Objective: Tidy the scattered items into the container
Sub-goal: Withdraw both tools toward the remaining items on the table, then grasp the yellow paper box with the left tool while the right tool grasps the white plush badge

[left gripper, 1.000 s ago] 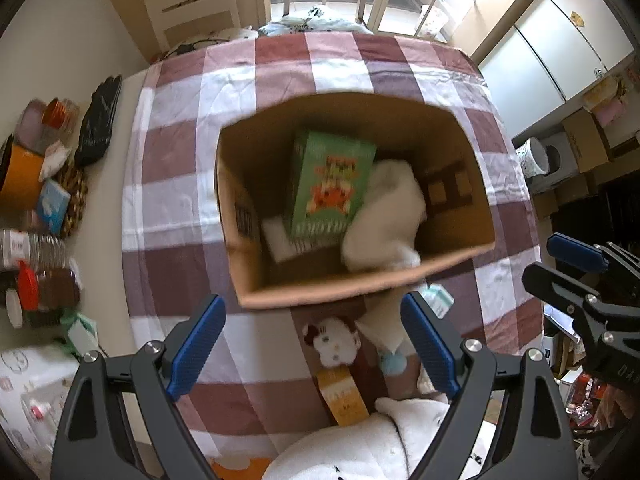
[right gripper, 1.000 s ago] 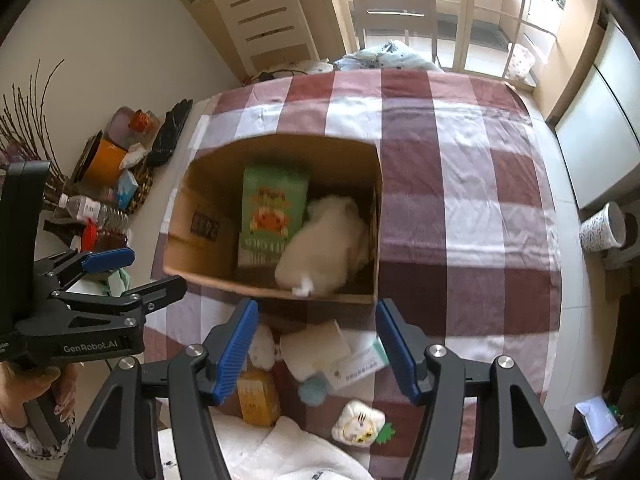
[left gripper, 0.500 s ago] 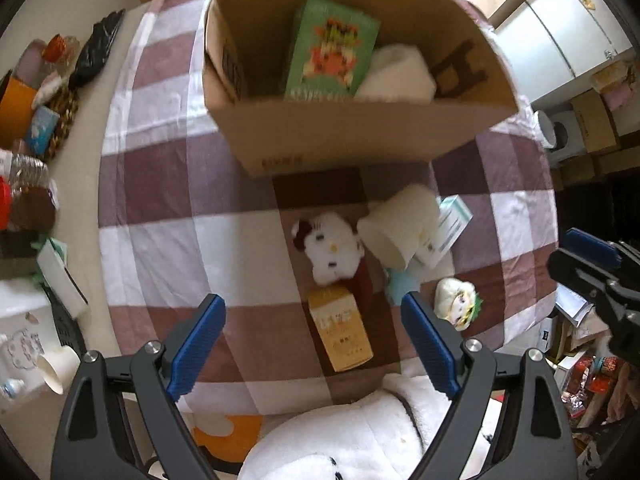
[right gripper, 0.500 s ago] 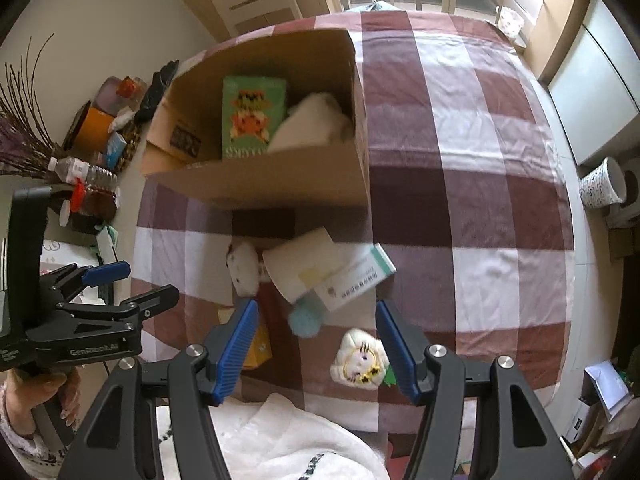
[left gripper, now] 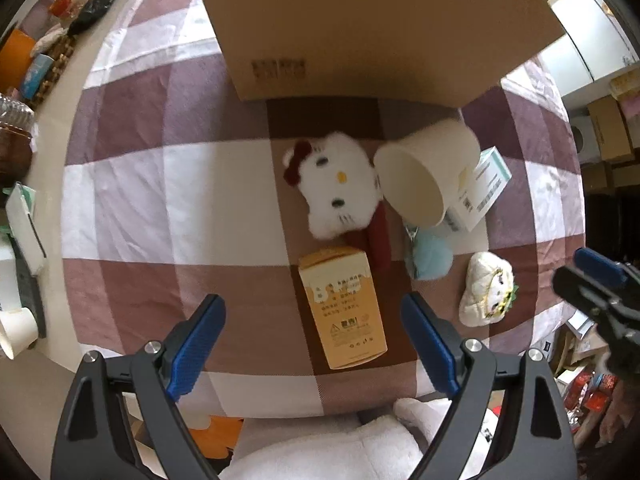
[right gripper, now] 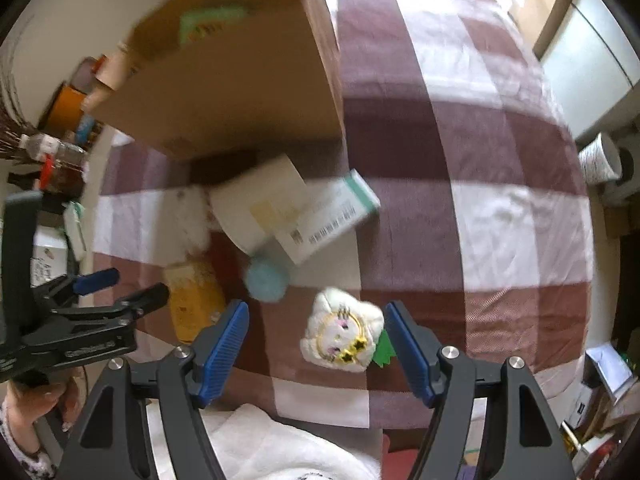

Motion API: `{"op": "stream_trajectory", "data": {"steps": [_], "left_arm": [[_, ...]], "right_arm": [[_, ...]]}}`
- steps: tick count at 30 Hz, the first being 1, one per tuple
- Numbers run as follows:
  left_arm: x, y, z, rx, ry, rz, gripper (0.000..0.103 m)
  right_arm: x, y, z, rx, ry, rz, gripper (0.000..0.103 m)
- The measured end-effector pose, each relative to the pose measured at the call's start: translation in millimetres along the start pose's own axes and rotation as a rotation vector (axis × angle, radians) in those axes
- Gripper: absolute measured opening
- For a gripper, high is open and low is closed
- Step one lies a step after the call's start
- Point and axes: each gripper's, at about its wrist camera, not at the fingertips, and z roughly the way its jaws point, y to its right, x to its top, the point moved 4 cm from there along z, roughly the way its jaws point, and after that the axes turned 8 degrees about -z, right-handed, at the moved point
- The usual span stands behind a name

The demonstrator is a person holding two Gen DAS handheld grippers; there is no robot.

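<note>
The cardboard box (left gripper: 360,28) (right gripper: 224,80) stands at the far side of the checked tablecloth, with a green carton showing inside it in the right wrist view. In front of it lie a white cat plush (left gripper: 336,184), a tipped paper cup (left gripper: 424,176) (right gripper: 260,200), a white-green carton (left gripper: 480,188) (right gripper: 332,216), a blue pompom (left gripper: 430,254) (right gripper: 266,280), a yellow carton (left gripper: 344,312) (right gripper: 192,300) and a small round plush (left gripper: 486,294) (right gripper: 344,332). My left gripper (left gripper: 314,318) (right gripper: 140,284) hangs open over the yellow carton. My right gripper (right gripper: 316,314) (left gripper: 572,268) straddles the small plush from above, jaws opening, pads apart from it.
Bottles, an orange tub (left gripper: 16,56) and a basket crowd the table's left side, with a paper cup (left gripper: 18,330) near its edge. A person's white fleece garment (left gripper: 340,448) fills the near edge. Cabinets and boxes stand off to the right.
Both grippers have sunk and drawn back from the box to over the scattered items. The box's inside has left the left view. The right jaws stand wider.
</note>
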Motion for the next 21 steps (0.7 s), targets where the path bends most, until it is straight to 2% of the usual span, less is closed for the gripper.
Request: {"op": "stream_trajectory", "data": {"steps": [4,8,16,21], "left_arm": [[-4,3,11,-0.018,-0.012,-0.033,0.090],[-5,3,20,-0.013,-0.002,-0.047,0.090],[-6,0,42,0.025,0.004,-0.058,0.090],[-5,-2,53,0.022,-0.008,-0.064,0.090]], "right_arm": [[-15,5,29,-0.055,-0.049,-0.018,0.073],[-25,10,54,-0.044,-0.090,0.005,0.073],[-28,9,79,-0.060,-0.127,0.014,0.073],[-28,3,89,-0.095,-0.134,-0.017,0.073]]}}
